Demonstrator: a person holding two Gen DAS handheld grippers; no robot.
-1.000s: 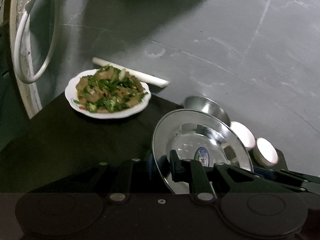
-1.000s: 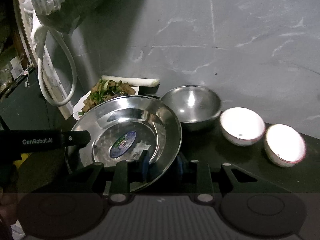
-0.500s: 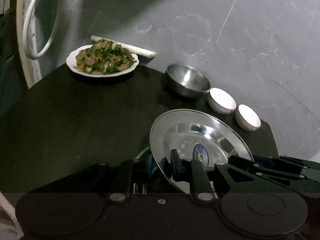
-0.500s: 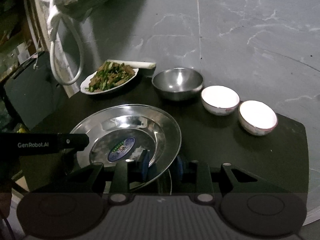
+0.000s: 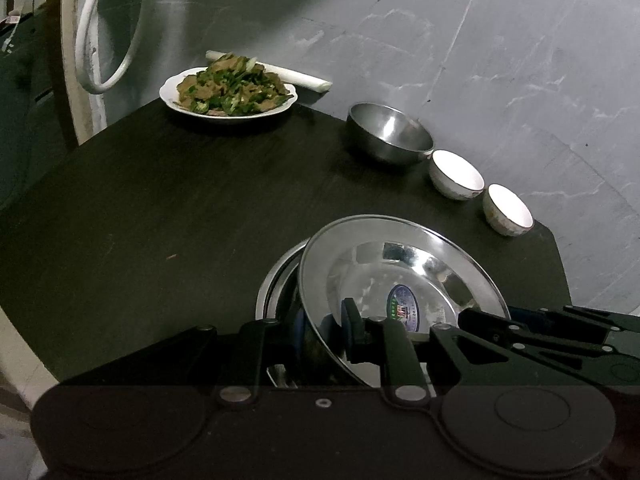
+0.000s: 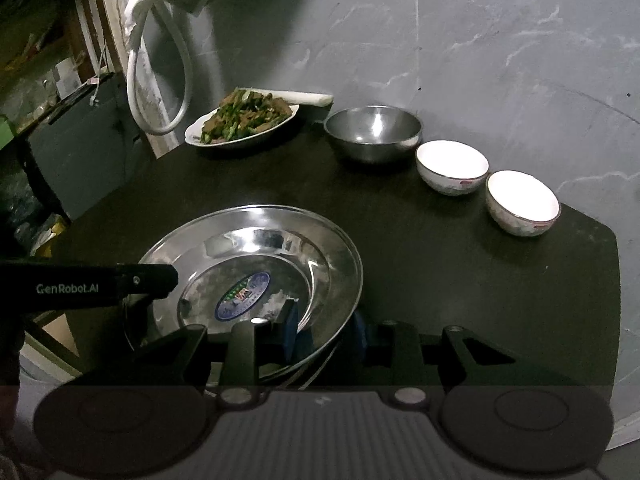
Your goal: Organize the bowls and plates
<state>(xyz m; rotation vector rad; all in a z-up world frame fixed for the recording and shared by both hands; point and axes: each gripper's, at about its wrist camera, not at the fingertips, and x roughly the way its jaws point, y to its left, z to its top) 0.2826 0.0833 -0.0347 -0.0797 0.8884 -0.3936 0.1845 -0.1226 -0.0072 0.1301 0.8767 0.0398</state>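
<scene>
Right wrist view: both grippers clamp one steel plate by its rim.
Right gripper pinches the plate's near right edge; left gripper grips the opposite edge, holding the plate over a second steel plate directly beneath. Ahead, well apart: steel bowl, two white bowls, food dish on the dark table.
</scene>
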